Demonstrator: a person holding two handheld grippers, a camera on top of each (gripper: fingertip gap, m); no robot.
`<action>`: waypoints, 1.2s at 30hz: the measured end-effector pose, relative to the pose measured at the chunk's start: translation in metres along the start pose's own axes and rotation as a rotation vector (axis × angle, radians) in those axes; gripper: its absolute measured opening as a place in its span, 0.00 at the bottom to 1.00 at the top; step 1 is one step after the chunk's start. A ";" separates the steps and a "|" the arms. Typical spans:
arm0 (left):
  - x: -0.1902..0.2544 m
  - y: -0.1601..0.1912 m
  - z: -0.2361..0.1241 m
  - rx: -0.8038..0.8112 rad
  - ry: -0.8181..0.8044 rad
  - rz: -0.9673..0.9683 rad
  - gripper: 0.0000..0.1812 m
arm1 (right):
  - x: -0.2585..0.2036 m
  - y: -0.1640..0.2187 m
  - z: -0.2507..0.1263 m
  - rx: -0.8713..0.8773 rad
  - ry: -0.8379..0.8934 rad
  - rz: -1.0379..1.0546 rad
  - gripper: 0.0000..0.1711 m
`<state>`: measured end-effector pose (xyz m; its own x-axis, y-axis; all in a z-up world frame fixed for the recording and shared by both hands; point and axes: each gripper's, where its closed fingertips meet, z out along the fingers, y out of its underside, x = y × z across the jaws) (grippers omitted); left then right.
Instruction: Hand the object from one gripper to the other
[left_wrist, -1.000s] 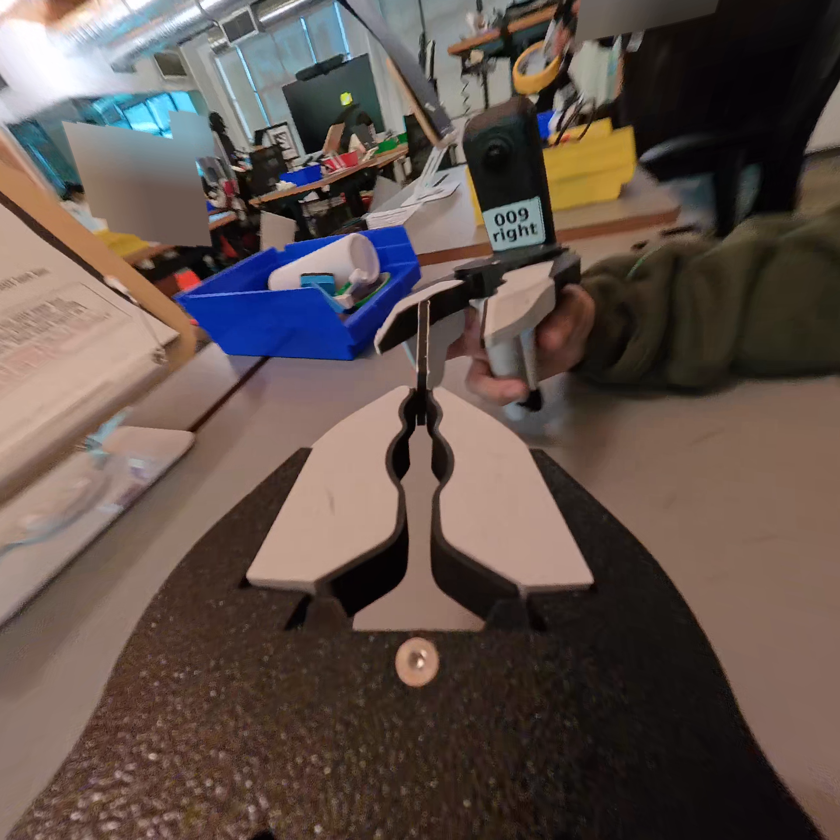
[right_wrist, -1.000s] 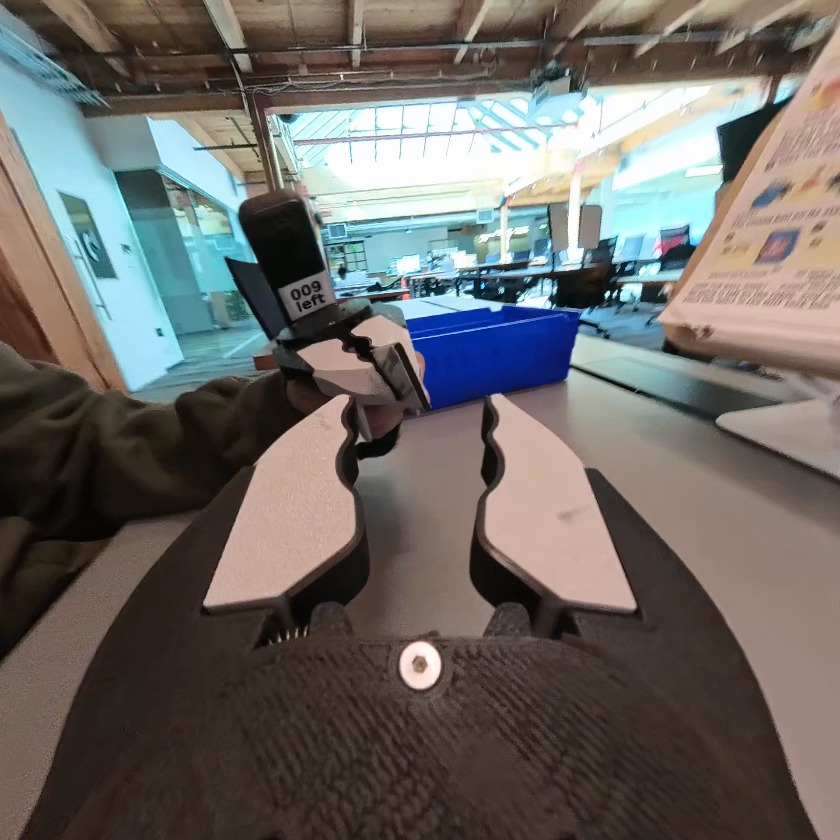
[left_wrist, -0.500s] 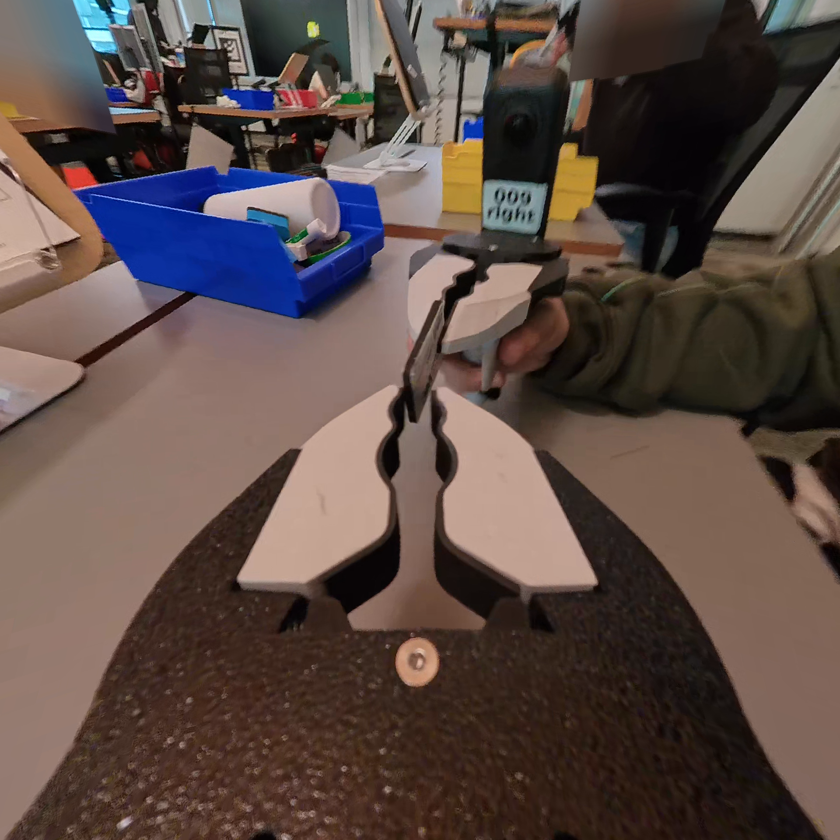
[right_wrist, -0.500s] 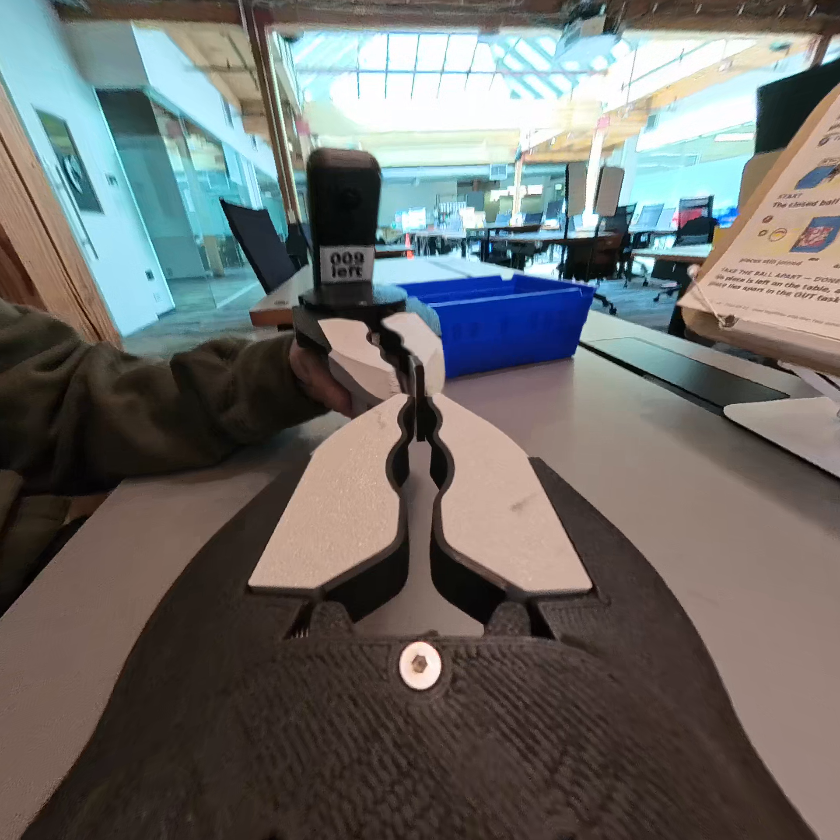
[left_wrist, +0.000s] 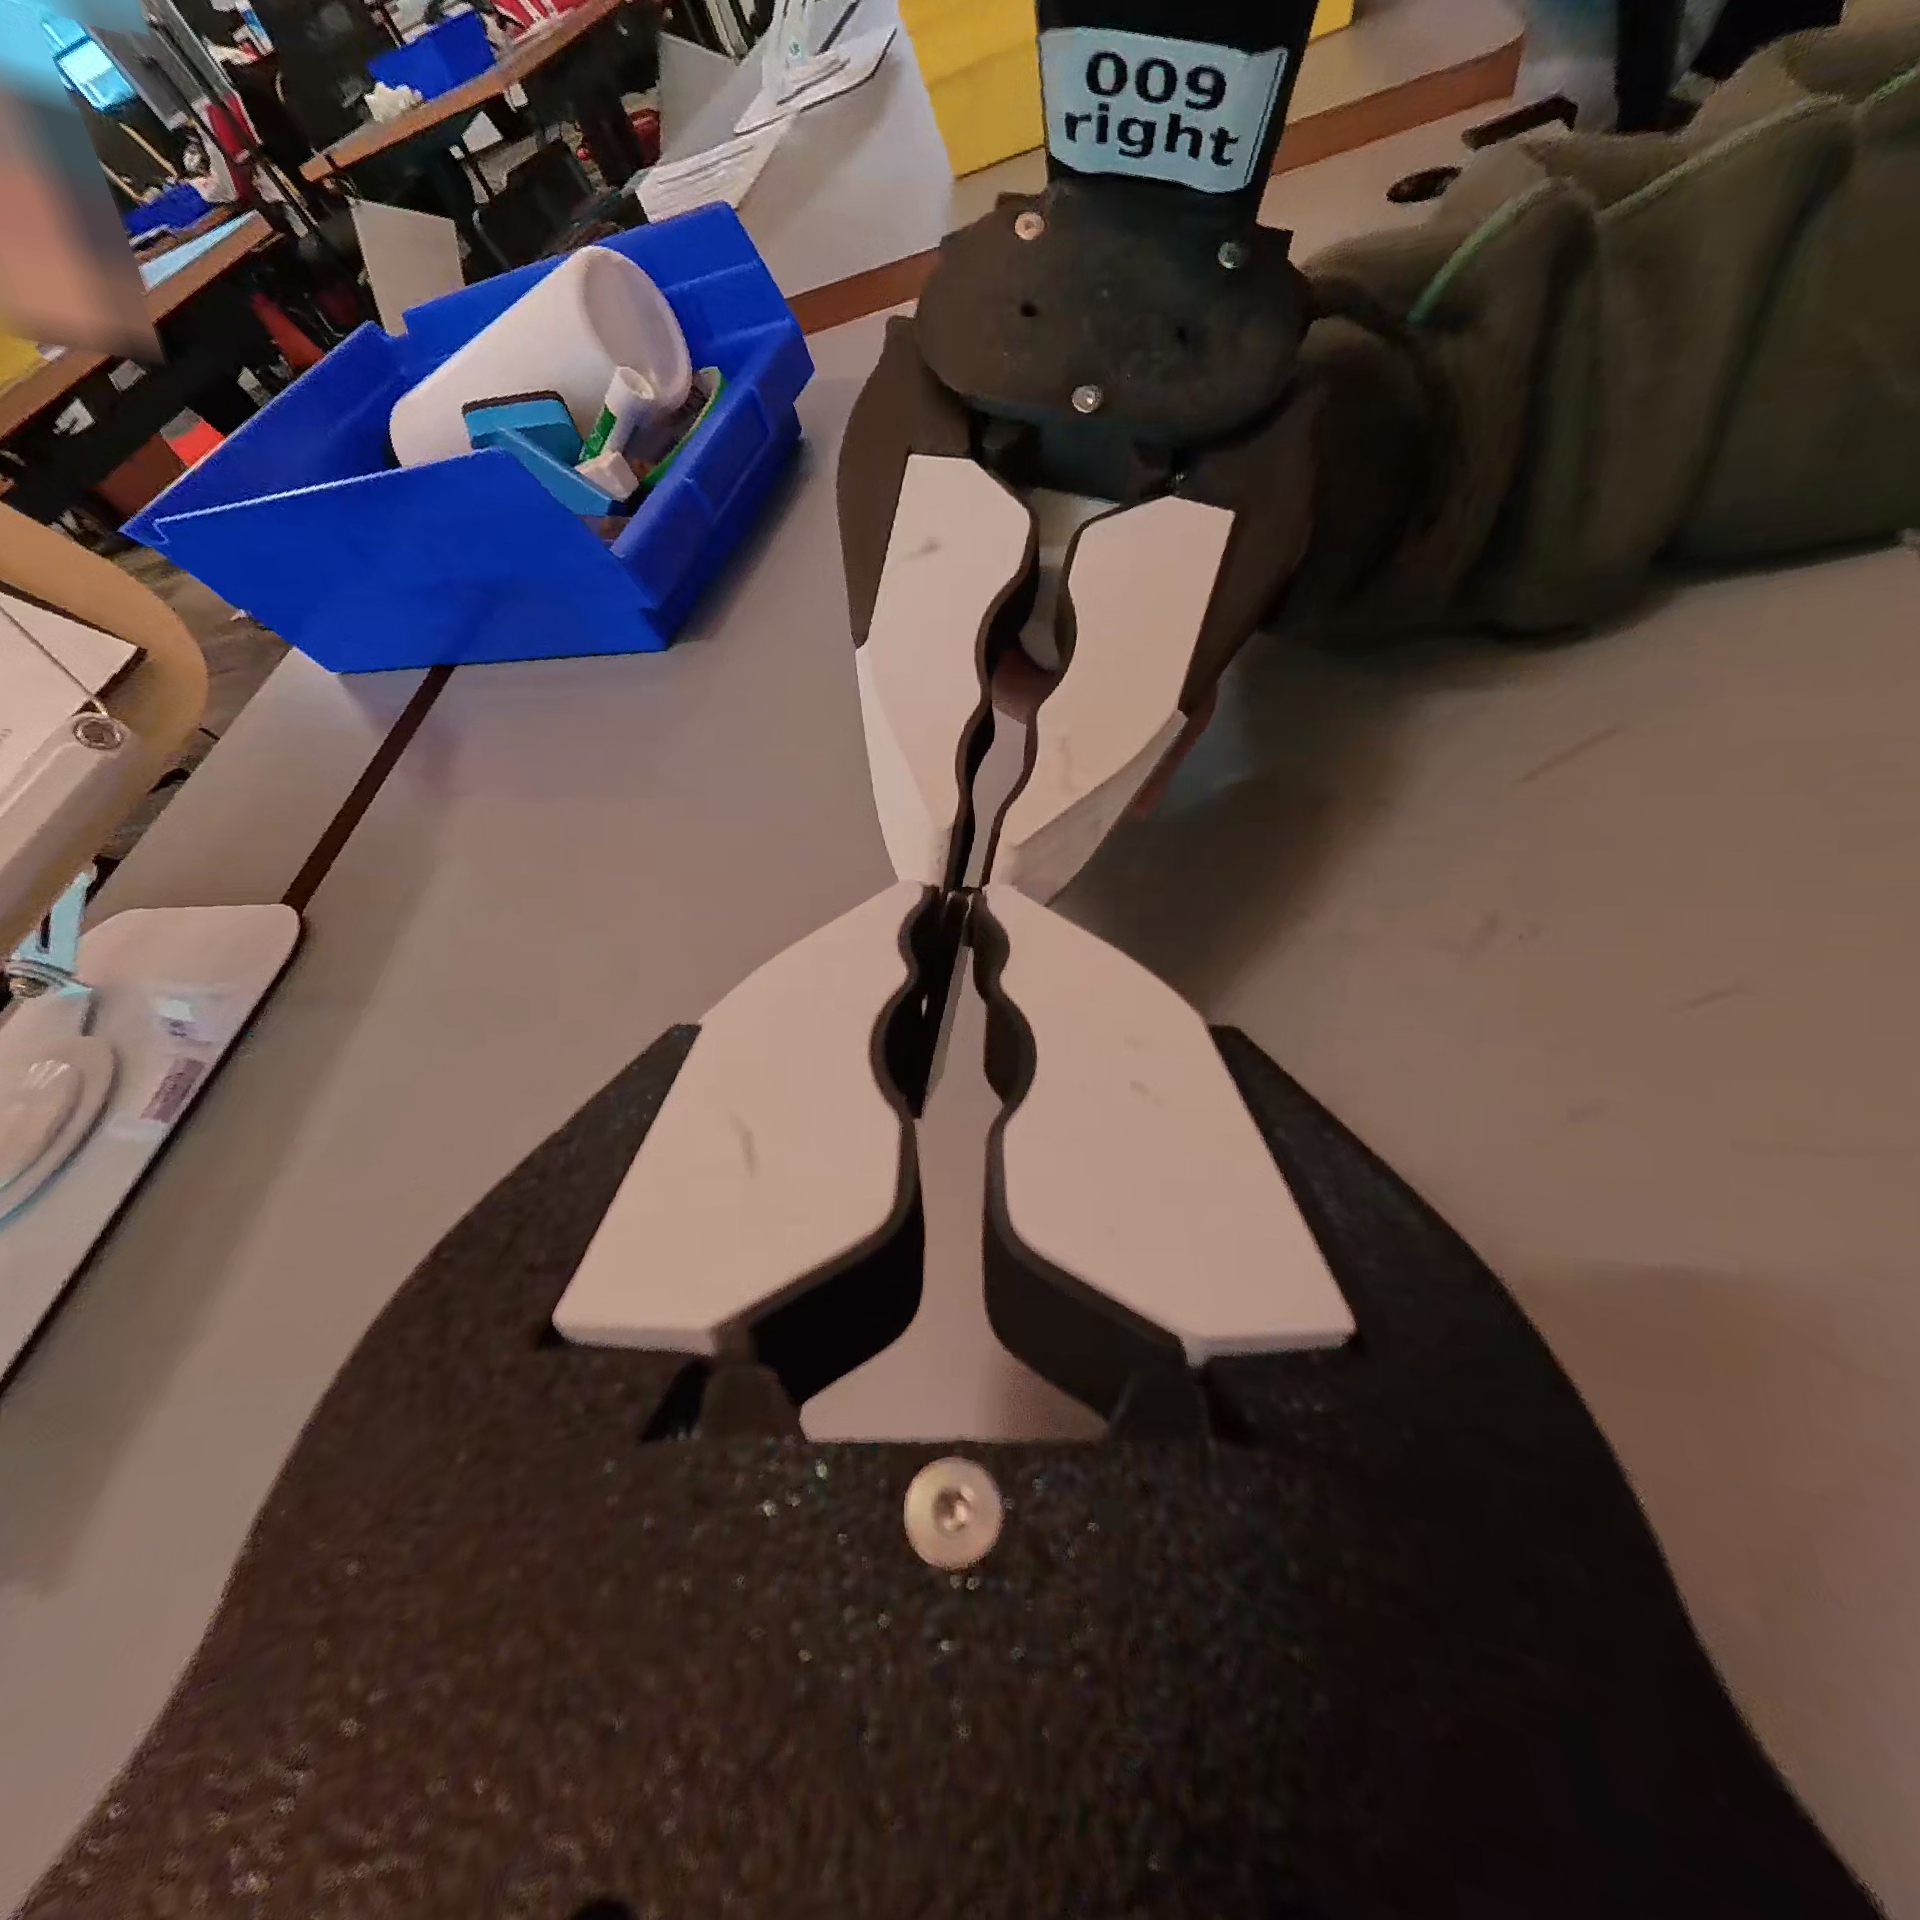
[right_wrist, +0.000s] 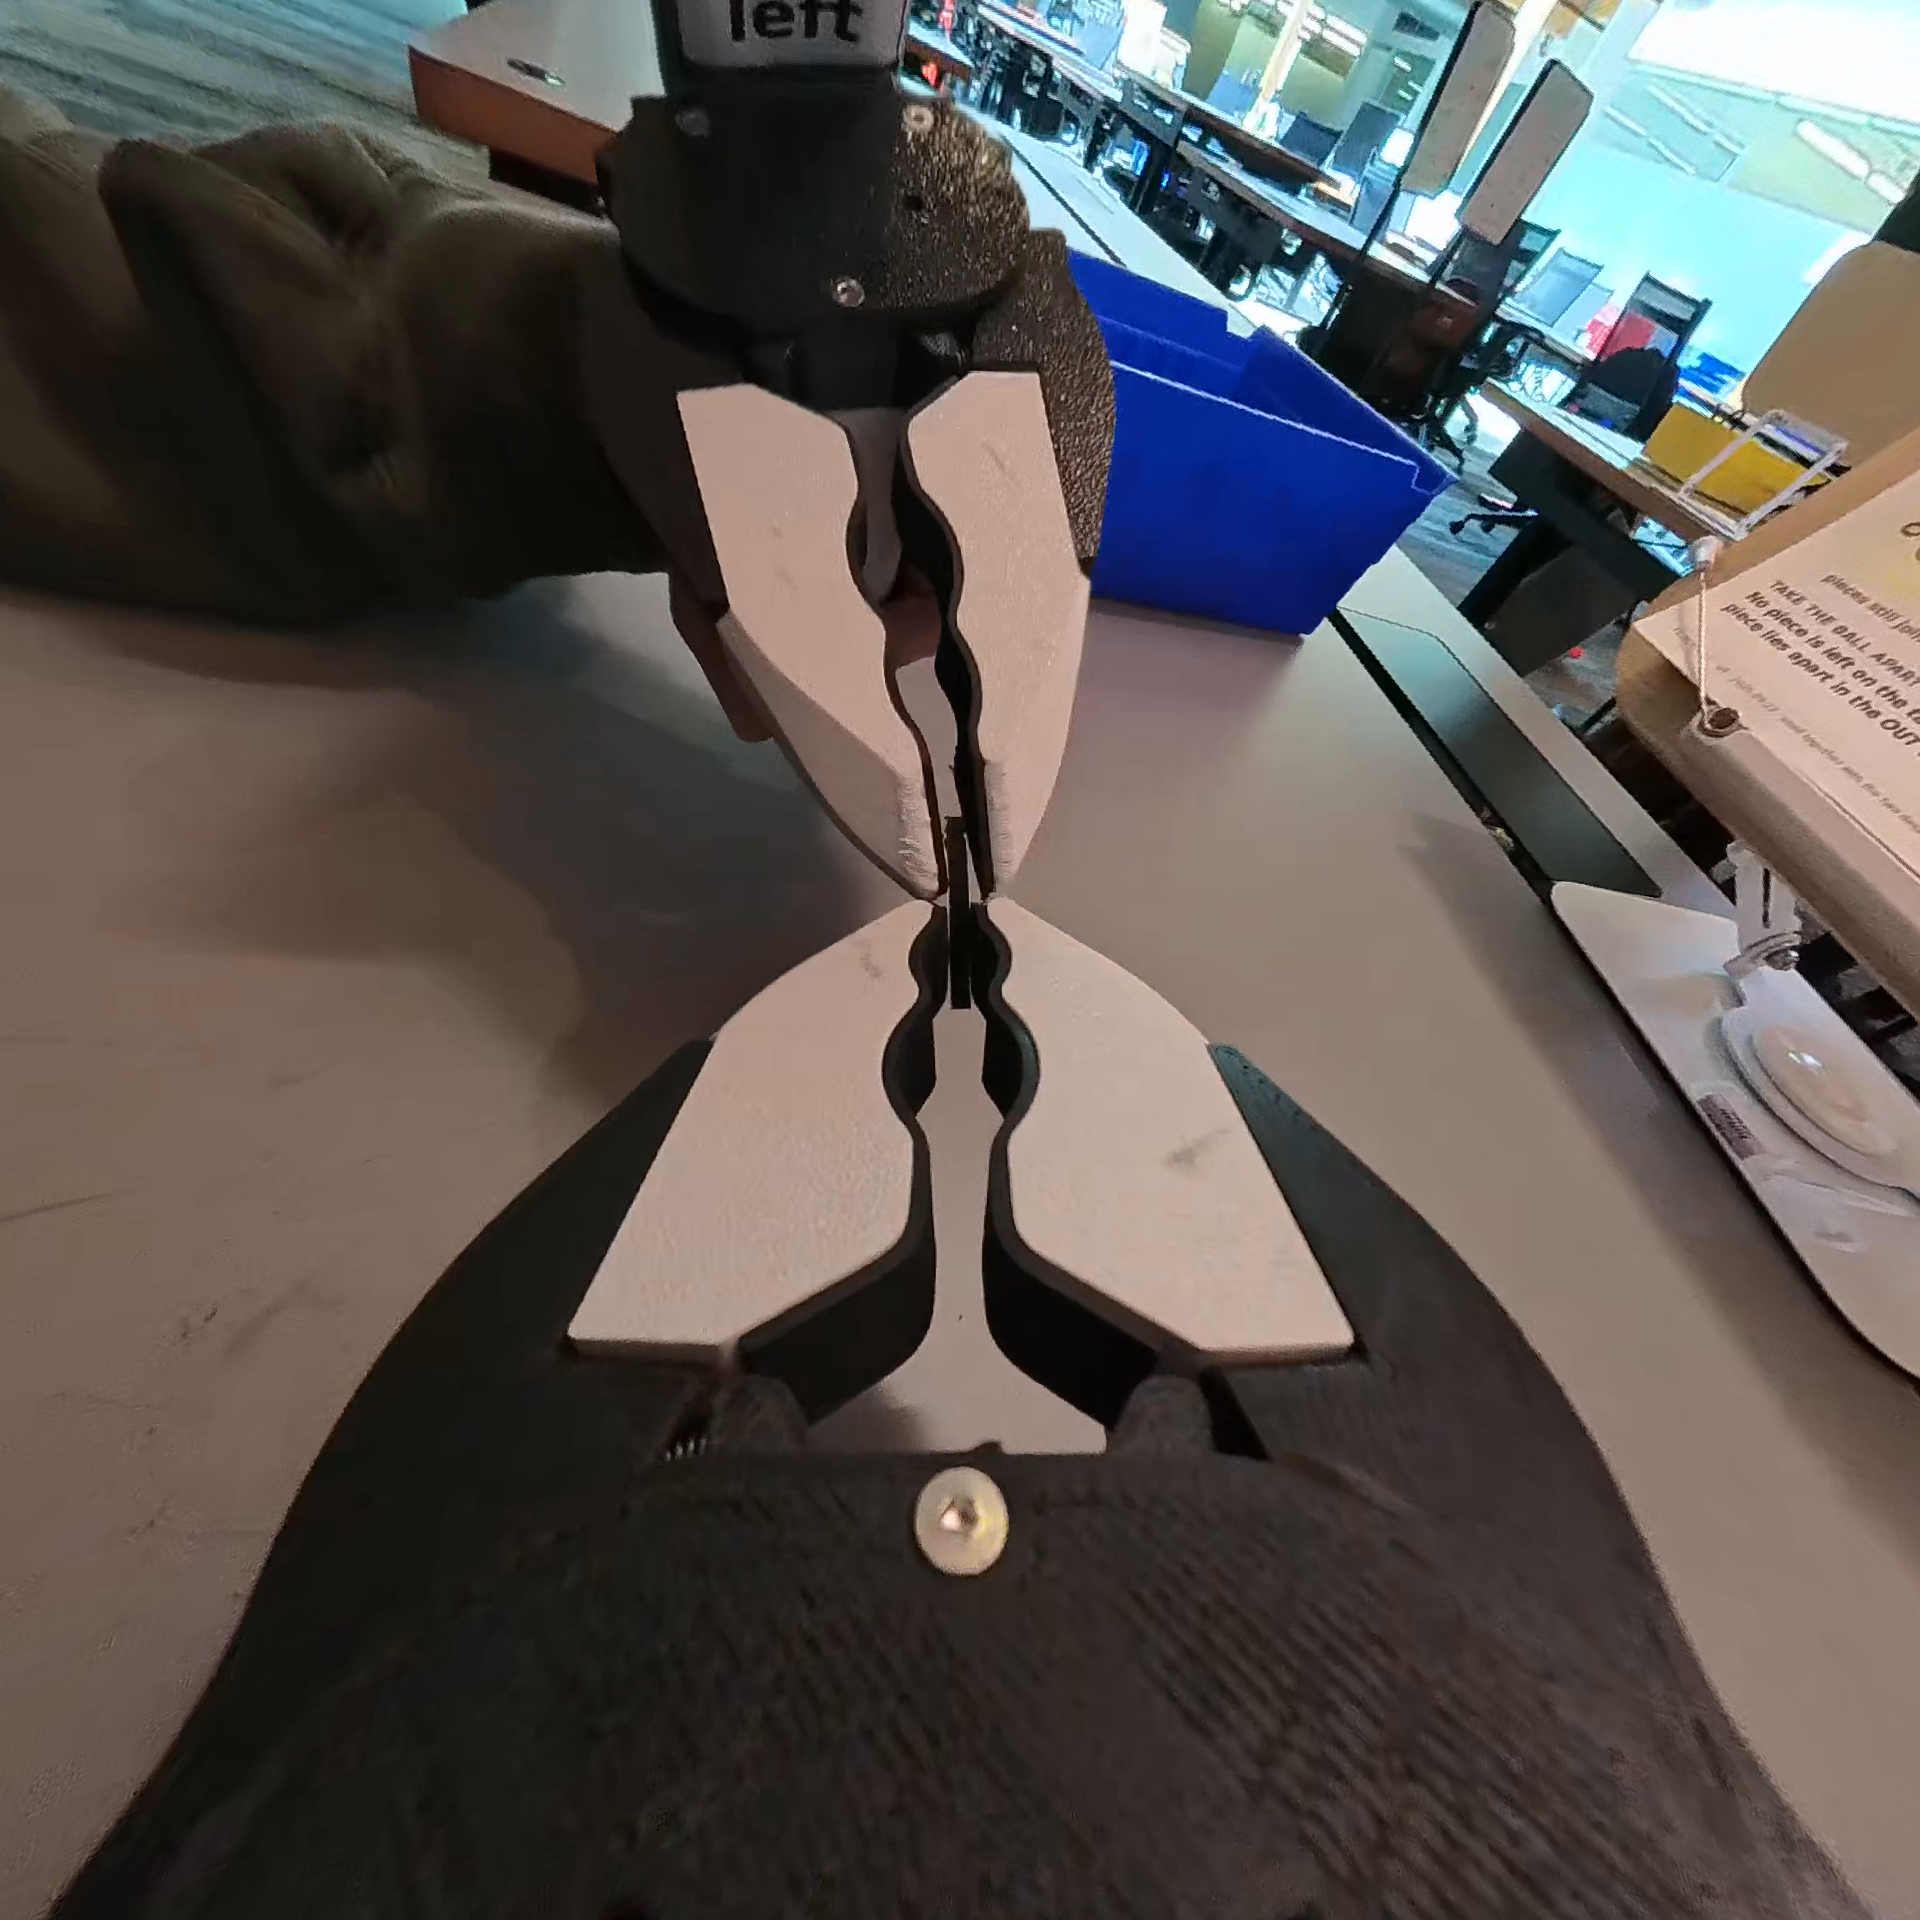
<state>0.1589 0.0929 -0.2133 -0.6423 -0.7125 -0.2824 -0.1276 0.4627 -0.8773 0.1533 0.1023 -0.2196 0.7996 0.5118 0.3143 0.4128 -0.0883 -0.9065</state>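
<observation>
Closer now, both hand-held grippers (left_wrist: 948, 902) (right_wrist: 964, 902) pinch thin dark object (right_wrist: 958, 935).

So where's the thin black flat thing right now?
The thin black piece is mid-frame in both wrist views, standing on edge above the grey table, pinched between the tips of the left hand-held gripper and right hand-held gripper.
</observation>
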 end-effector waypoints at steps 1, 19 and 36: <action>-0.001 -0.001 -0.001 0.008 -0.003 -0.012 0.03 | 0.001 -0.002 -0.001 0.010 0.007 0.000 0.02; -0.016 -0.021 -0.006 0.172 -0.039 -0.181 0.02 | 0.018 -0.022 -0.017 0.171 0.088 0.048 0.05; -0.030 -0.059 -0.028 0.562 0.034 -0.485 0.03 | 0.021 -0.042 -0.016 0.376 0.029 0.315 0.02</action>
<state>0.1641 0.1013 -0.1419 -0.6361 -0.7474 0.1918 -0.0030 -0.2462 -0.9692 0.1595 0.1030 -0.1709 0.8741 0.4857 0.0116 -0.0329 0.0829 -0.9960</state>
